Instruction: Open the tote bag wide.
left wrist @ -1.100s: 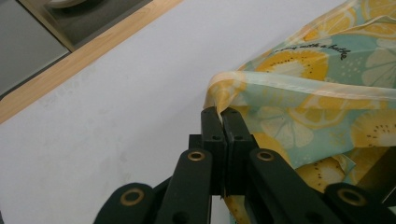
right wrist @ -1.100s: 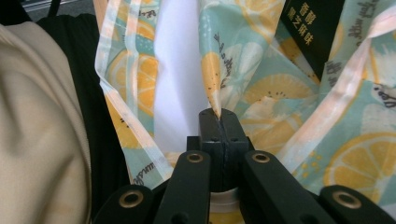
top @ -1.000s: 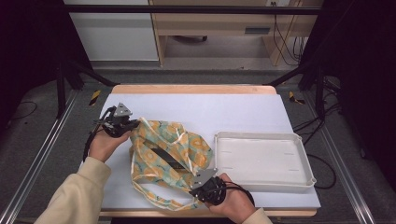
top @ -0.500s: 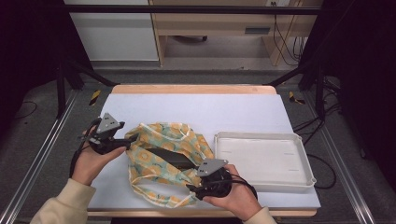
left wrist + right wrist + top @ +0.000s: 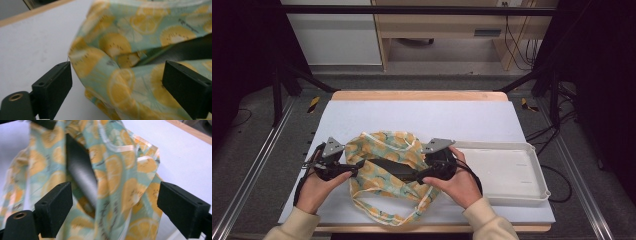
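The green fabric bag printed with yellow lemon slices [image 5: 384, 172] lies crumpled on the white-covered surface [image 5: 422, 117], near its front edge, between the person's two hands. Just to its right sits an empty white plastic tray [image 5: 532, 165], its left rim close to the bag. The bag's long axis runs left to right across the surface, with a dark slit of an opening [image 5: 394, 169] along the same line, and pale loop handles [image 5: 377, 212] trailing off toward the front edge.

The left gripper [image 5: 339, 169] sits at the bag's left end and the right gripper [image 5: 426, 175] at its right end, both pointing inward along that axis toward each other. Each has just been opening its fingers, and now both pairs stand well apart. In the left gripper view the cloth [image 5: 130, 62] bulges into the gap between the fingers [image 5: 53, 87] without being pinched; the left finger is just beside a folded edge. In the right gripper view the bag's mouth [image 5: 80, 167] lies straight ahead between the spread fingers [image 5: 55, 207], the cloth unpressed.

So neither hand holds anything. As I read it, both ends are equally near their own hand, and the coming move turns on each gripper pushing inward along the bag's length to catch one lip of the opening.
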`<state>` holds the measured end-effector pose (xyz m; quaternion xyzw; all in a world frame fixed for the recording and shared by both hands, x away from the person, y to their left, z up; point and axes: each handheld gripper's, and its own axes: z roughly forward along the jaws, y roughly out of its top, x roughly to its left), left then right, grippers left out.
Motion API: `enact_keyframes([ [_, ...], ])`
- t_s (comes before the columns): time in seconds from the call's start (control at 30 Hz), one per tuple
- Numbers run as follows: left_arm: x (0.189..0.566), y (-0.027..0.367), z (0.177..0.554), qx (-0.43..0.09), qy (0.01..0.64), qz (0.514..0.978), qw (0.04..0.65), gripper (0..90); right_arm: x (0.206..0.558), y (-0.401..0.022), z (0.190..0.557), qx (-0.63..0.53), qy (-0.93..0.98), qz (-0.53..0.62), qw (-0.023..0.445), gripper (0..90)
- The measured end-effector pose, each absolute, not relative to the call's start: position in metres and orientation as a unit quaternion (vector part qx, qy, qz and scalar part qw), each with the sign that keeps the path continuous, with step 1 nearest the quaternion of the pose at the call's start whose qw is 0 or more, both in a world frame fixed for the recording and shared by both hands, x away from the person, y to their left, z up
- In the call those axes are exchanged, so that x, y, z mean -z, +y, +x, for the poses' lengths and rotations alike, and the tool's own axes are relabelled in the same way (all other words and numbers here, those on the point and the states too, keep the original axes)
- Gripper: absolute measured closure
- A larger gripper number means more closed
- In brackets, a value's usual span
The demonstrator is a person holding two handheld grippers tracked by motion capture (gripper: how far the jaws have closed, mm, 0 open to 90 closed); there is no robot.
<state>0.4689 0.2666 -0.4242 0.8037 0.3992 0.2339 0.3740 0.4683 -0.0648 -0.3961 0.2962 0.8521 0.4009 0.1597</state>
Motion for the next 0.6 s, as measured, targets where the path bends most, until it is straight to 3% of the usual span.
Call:
enact_keyframes([
  [0.2,0.436,0.267,0.461,-0.219,0.39,0.815,0.369,6.3,0.404,-0.059,0.486,-0.379,0.857,0.309,0.163,22.3],
  [0.27,0.437,0.268,0.459,-0.215,0.389,0.815,0.372,7.0,0.407,-0.058,0.487,-0.371,0.86,0.309,0.165,28.9],
  [0.6,0.439,0.269,0.45,-0.199,0.381,0.824,0.369,27.9,0.411,-0.059,0.495,-0.364,0.864,0.308,0.164,63.7],
])
